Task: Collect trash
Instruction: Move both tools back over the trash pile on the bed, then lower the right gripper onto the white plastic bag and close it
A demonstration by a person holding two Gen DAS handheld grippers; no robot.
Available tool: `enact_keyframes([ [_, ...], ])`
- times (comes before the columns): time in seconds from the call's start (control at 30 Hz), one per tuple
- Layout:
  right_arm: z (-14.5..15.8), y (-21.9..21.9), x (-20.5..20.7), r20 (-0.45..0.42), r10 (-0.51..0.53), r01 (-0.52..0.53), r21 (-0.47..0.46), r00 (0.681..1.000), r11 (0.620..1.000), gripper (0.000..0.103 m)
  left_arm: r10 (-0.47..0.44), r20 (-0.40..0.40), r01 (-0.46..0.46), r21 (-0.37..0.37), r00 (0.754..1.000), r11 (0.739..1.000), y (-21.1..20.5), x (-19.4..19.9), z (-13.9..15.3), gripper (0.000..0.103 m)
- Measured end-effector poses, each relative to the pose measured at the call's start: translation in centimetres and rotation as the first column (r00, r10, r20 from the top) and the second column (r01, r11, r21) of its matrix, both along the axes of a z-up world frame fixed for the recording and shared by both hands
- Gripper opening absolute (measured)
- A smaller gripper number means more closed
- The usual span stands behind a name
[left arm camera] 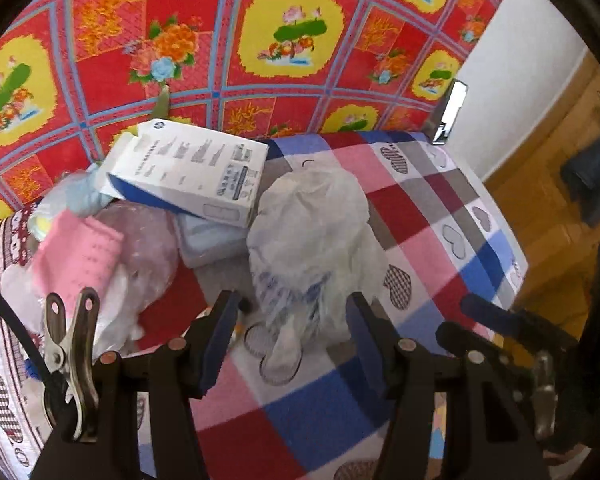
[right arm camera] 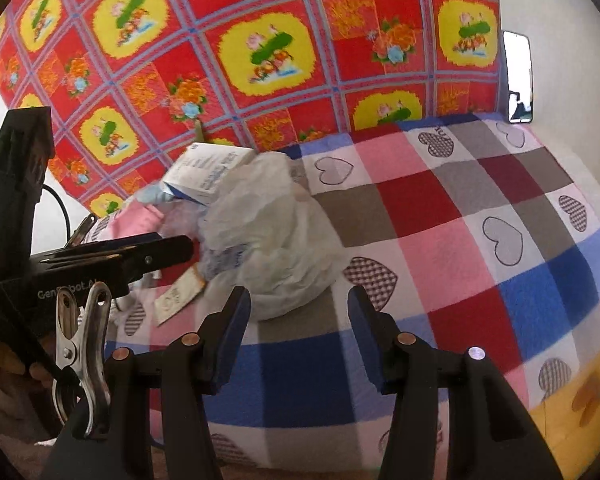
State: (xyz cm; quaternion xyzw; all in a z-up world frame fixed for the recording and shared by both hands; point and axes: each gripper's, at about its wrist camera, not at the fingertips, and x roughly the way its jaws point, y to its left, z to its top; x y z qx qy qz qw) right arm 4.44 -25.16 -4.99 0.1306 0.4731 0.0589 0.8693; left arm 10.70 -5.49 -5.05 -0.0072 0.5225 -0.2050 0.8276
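Both hand-held tools hang over a checked blanket [left arm camera: 440, 208] printed with hearts, and the trash sits heaped toward its far-left end, against an upright red-and-yellow flowered cloth [left arm camera: 300, 40]. In the left wrist view the left gripper [left arm camera: 292, 336] stands wide with nothing between its blue pads; a crumpled white plastic bag [left arm camera: 312, 232] lies just ahead at twelve o'clock, its lower tail reaching down between the fingertips without being pinched. At eleven o'clock from that bag a white printed carton [left arm camera: 188, 172] leans over a pale blue flat packet [left arm camera: 208, 244], and further round at nine o'clock lie a pink cloth-like piece [left arm camera: 80, 256] and some clear film [left arm camera: 148, 248]. In the right wrist view the right gripper [right arm camera: 300, 320] is also parted about halfway and empty, with the same bag at eleven o'clock just beyond its left finger and a small cream paper slip [right arm camera: 180, 296] at nine o'clock. The left tool's black body crosses the left edge of that view. The step in hand looks like the approach: nothing is gathered yet. The next move probably calls for lowering one tool onto a bunched fold of the bag and closing firmly, since thin film can slip out. Whether the bag is meant as the collector or as litter itself I cannot tell.
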Motion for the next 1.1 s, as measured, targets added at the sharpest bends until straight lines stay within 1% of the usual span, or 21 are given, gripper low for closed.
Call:
enact_keyframes([
  [0.13, -1.3, -0.8, 1.2, -0.02, 0.018, -0.017, 0.014, 1.0, 1.0, 0.052, 0.025, -0.01, -0.024, 0.045, 1.0, 0.999, -1.3, 1.3, -1.6, 0.06],
  [0.3, -2.5, -1.5, 2.7, -0.034, 0.039, -0.038, 0.03, 0.999, 0.999, 0.052, 0.058, -0.022, -0.057, 0.062, 0.998, 0.996, -2.3, 2.4, -3.2, 0.06],
  [0.47, -3.4, -2.1, 4.0, -0.044, 0.054, -0.052, 0.037, 0.998, 0.998, 0.052, 0.059, -0.032, -0.057, 0.081, 0.998, 0.995, -3.2, 3.2, -4.7, 0.059],
  [0.6, -4.1, -2.0, 4.9, -0.051, 0.083, -0.08, 0.044, 0.995, 0.996, 0.052, 0.066, -0.017, -0.065, 0.064, 0.998, 0.996, -3.1, 3.5, -5.2, 0.059],
  [0.77, -5.0, -1.8, 6.1, -0.06, 0.106, -0.102, 0.063, 0.993, 0.993, 0.052, 0.086, -0.025, -0.085, 0.05, 0.996, 0.995, -2.7, 3.8, -5.9, 0.059],
  [0.9, -5.9, -1.2, 6.8, -0.062, 0.128, -0.124, 0.06, 0.99, 0.99, 0.052, 0.102, -0.001, -0.101, 0.068, 0.995, 0.993, -2.5, 3.4, -6.0, 0.059],
  [0.97, -6.2, -1.0, 7.1, -0.065, 0.132, -0.127, 0.076, 0.989, 0.989, 0.052, 0.103, 0.01, -0.103, 0.074, 0.995, 0.992, -2.4, 3.2, -5.9, 0.058],
  [1.03, -6.7, -0.9, 7.3, -0.07, 0.134, -0.126, 0.106, 0.989, 0.986, 0.052, 0.095, 0.007, -0.095, 0.081, 0.995, 0.992, -2.3, 3.2, -5.9, 0.058],
  [1.1, -7.0, -0.8, 7.4, -0.074, 0.132, -0.123, 0.117, 0.988, 0.985, 0.052, 0.094, -0.016, -0.093, 0.085, 0.995, 0.992, -2.2, 3.5, -6.1, 0.059],
])
